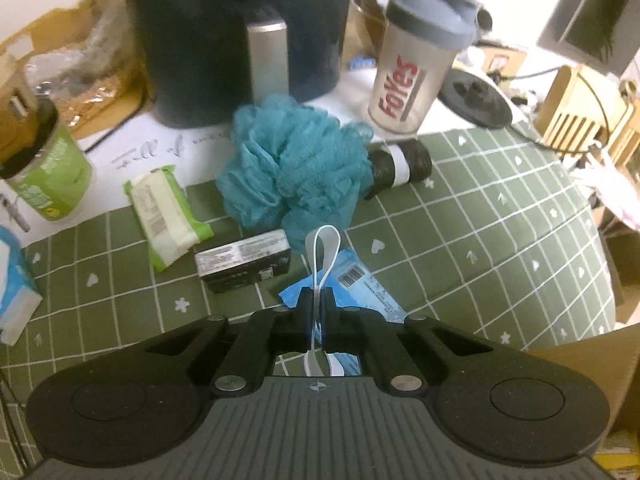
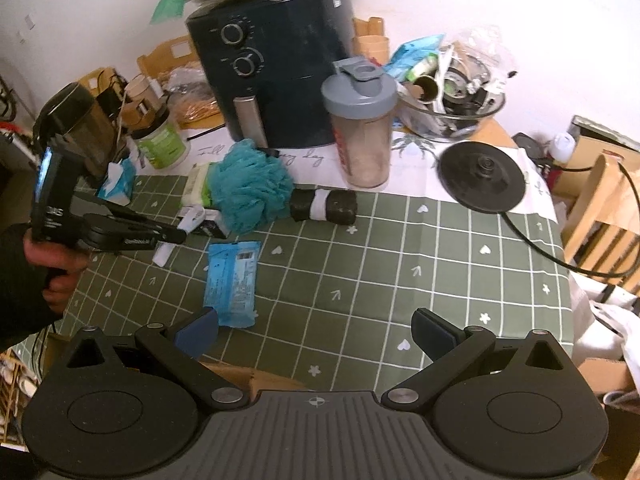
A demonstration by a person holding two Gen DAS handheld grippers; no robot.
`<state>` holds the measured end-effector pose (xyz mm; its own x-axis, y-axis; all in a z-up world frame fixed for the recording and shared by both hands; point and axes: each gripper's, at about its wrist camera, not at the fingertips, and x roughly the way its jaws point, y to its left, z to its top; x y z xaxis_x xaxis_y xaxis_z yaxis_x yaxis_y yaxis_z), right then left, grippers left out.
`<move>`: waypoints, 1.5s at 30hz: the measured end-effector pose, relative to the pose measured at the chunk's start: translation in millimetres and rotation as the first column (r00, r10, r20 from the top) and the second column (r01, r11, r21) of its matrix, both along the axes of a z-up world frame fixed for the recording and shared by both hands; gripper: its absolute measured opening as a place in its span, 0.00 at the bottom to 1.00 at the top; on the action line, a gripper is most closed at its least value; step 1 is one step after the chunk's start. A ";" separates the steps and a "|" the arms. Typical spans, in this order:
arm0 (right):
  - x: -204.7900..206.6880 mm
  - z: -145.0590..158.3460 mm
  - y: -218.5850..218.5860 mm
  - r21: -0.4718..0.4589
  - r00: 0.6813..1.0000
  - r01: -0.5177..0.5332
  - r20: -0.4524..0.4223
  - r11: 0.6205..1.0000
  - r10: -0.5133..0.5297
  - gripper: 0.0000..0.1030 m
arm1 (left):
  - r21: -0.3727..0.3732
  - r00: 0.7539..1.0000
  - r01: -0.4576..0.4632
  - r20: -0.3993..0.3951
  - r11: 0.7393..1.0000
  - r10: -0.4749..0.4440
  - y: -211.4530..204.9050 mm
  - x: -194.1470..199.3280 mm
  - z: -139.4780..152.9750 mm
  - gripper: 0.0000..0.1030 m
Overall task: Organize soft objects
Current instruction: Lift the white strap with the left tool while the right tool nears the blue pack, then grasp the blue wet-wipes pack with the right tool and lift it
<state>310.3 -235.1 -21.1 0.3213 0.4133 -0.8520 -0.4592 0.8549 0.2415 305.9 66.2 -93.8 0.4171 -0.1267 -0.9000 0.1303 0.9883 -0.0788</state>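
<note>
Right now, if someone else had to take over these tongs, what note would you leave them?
Left tongs: shut on the loofah's white loop.
Right tongs: open, empty, over the green cloth.
Teal loofah lies by the air fryer, beside a black roll. Blue packet lies flat near the front edge.
Done: loop gripped.
Left: lift the loofah and put it away.

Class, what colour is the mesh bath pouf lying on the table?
Teal blue; the bath pouf shows best in the left wrist view.
</note>
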 end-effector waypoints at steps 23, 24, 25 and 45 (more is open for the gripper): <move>4.8 17.9 81.2 -0.011 0.973 -0.231 -0.007 0.973 0.231 1.00 | -0.121 0.952 -0.247 0.157 0.961 0.264 27.5 -108.7 79.6 0.04; 4.7 17.8 86.5 -0.015 0.969 -0.246 -0.004 0.969 0.246 1.00 | -0.126 0.949 -0.254 0.160 0.959 0.272 26.9 -113.4 81.3 0.04; 4.5 17.4 92.1 -0.018 0.965 -0.261 -0.003 0.965 0.261 1.00 | -0.135 0.945 -0.262 0.163 0.956 0.282 26.7 -117.9 83.0 0.04; 33.8 -40.4 193.5 -0.059 0.939 -0.301 -0.191 0.952 0.285 1.00 | -0.201 0.866 -0.419 0.204 0.886 0.456 31.5 -201.1 94.8 0.04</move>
<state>344.1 -41.6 -61.5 0.0366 0.3888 -0.9206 -0.6485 0.7101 0.2741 104.8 97.7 1.0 0.6592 -0.0015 -0.7519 -0.2799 0.9276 -0.2473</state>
